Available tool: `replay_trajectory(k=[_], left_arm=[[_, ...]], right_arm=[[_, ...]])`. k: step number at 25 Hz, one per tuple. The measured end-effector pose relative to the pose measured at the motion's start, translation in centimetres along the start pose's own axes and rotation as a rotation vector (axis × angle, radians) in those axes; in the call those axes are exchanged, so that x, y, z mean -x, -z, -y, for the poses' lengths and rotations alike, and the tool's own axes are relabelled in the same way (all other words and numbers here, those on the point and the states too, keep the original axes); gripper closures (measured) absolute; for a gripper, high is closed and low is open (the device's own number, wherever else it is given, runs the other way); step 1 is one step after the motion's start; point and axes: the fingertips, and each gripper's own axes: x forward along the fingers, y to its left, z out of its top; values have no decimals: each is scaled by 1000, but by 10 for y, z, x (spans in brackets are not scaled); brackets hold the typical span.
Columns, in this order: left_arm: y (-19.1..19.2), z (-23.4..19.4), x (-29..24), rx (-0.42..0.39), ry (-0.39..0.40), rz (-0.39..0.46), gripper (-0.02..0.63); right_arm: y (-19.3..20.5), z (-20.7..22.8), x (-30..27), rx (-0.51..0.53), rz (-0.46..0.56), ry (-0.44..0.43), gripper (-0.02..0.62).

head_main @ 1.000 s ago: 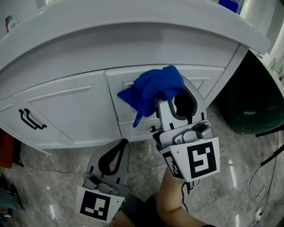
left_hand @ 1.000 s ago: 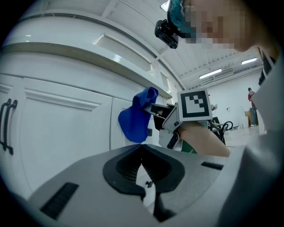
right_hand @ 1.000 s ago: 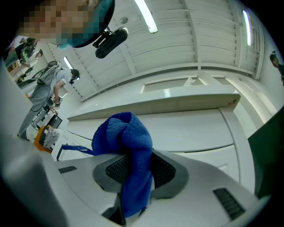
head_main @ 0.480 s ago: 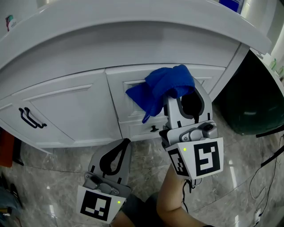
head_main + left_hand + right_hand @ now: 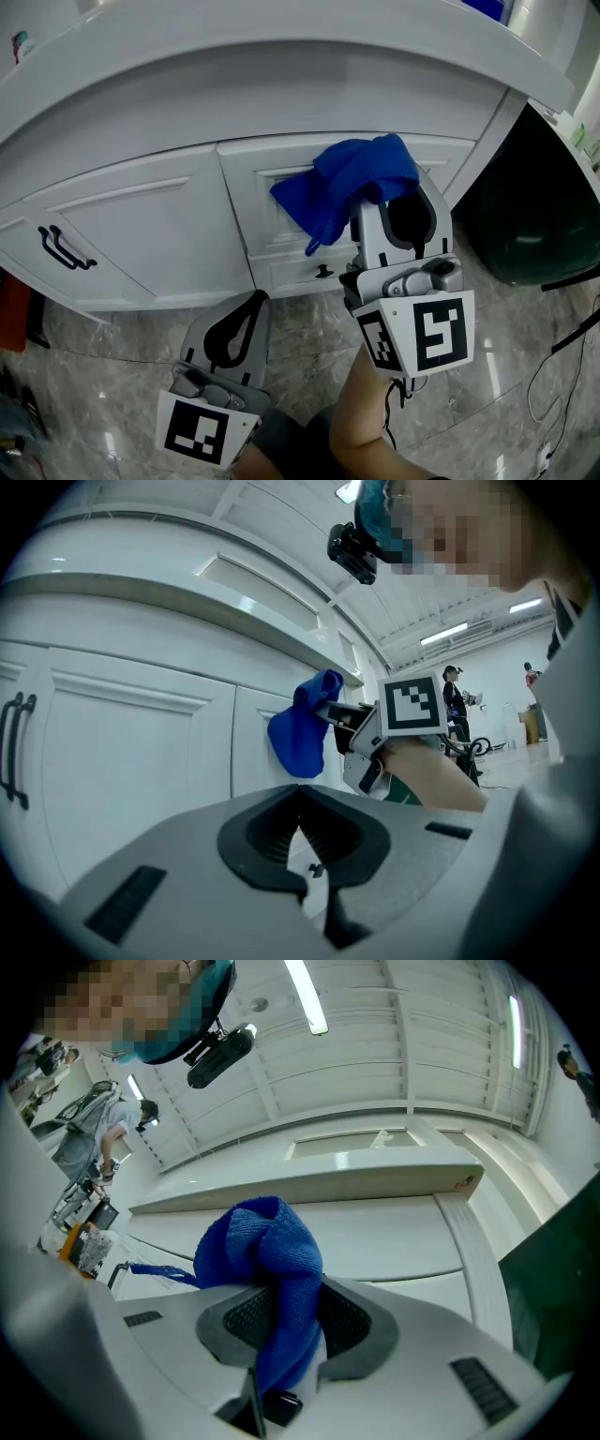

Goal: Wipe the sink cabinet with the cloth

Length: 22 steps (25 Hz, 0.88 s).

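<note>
Presently our right hand-held gripper (image 5: pixel 379 199) clamps a bunched deep-blue cloth (image 5: pixel 349 180) at the white sink cabinet (image 5: pixel 141 225), 12 o'clock. Our left hand-held gripper (image 5: pixel 254 300), 7 o'clock, is closed and empty.

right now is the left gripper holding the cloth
No, the left gripper is shut and empty; the blue cloth sits clamped in the right gripper.

Grey left gripper (image 5: pixel 251 311) and right gripper (image 5: pixel 396 202) carry black-and-white marker cubes (image 5: pixel 422 339).

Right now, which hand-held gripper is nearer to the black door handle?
Left. The left hand-held gripper sits below and right of the handle; the right hand-held gripper, holding the blue cloth, is farther right.
</note>
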Motion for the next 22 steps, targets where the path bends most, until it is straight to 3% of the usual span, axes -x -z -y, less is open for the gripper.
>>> replay_trajectory(k=[15,22], left_arm=[[1,9,-7,-4,18,1,606],[4,14,-14,-6,32,-4,606]], right_arm=[[0,20,5,7,-1,36,480],[-1,32,8,116,-17,93,480]])
